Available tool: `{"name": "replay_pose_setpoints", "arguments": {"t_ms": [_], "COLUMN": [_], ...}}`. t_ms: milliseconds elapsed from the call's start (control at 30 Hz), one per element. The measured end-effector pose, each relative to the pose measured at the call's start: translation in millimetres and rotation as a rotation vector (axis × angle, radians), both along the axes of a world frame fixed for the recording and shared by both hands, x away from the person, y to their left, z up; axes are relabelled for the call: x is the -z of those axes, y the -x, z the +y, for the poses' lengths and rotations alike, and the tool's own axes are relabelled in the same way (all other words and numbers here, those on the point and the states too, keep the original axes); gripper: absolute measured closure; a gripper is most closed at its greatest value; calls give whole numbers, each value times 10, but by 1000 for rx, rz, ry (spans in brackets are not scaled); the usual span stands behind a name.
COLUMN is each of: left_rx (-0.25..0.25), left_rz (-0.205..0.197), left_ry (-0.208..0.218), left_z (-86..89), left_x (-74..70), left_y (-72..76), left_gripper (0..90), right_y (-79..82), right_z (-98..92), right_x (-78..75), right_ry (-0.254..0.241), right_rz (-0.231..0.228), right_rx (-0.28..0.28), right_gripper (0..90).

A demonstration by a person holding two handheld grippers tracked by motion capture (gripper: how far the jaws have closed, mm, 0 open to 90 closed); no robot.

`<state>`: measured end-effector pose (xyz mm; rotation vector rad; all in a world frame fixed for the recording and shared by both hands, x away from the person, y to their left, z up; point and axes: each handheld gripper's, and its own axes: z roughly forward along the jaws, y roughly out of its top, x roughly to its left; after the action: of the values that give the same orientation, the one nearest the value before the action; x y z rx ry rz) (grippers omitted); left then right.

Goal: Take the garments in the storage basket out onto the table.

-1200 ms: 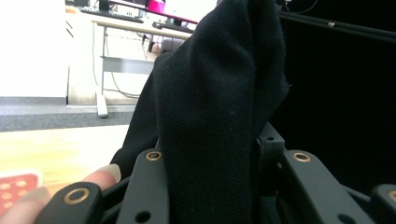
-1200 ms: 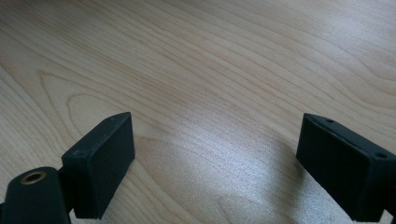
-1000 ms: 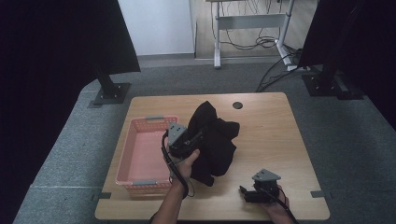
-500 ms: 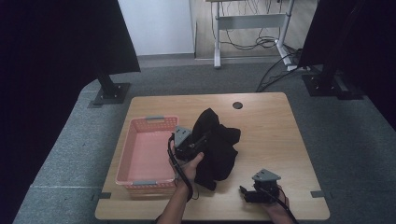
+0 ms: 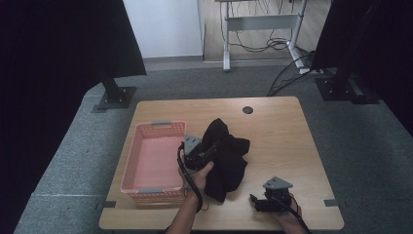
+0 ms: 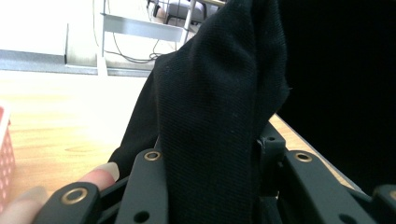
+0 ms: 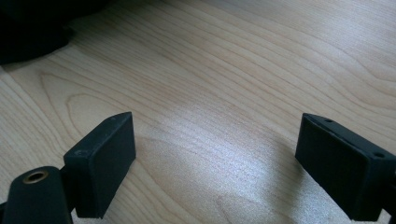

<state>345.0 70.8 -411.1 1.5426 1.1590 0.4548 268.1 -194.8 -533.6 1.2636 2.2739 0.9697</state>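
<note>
The black garment (image 5: 226,156) lies bunched mid-worktop (image 5: 277,126), just beside the pink basket (image 5: 146,168). Likely it goes into that basket, so lift high enough that the trailing cloth clears the rim. The left gripper (image 5: 202,155) pinches a fold; the right gripper (image 5: 260,204) rests on the wood with fingers (image 7: 100,158) spread wide, holding nothing.

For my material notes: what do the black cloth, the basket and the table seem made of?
Cloth: matte knit fabric, probably; fine ribbed weave shows. Basket: pink plastic, likely, with perforated walls. Table: wood or wood-look laminate, slight sheen, visible grain.
</note>
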Motion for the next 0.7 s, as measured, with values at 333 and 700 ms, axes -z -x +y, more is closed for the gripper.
{"name": "replay_pose_setpoints", "arguments": {"t_ms": [333, 700], "left_rx": [9, 16], "left_rz": [28, 42], "left_ry": [-26, -54], "left_z": [-64, -118], "left_x": [156, 282], "left_y": [20, 51], "left_gripper": [653, 650], "right_y": [1, 0], "right_z": [0, -1], "right_x": [0, 0], "right_ry": [-1, -1], "right_rz": [1, 1], "right_rx": [-2, -2], "right_gripper": [117, 117]}}
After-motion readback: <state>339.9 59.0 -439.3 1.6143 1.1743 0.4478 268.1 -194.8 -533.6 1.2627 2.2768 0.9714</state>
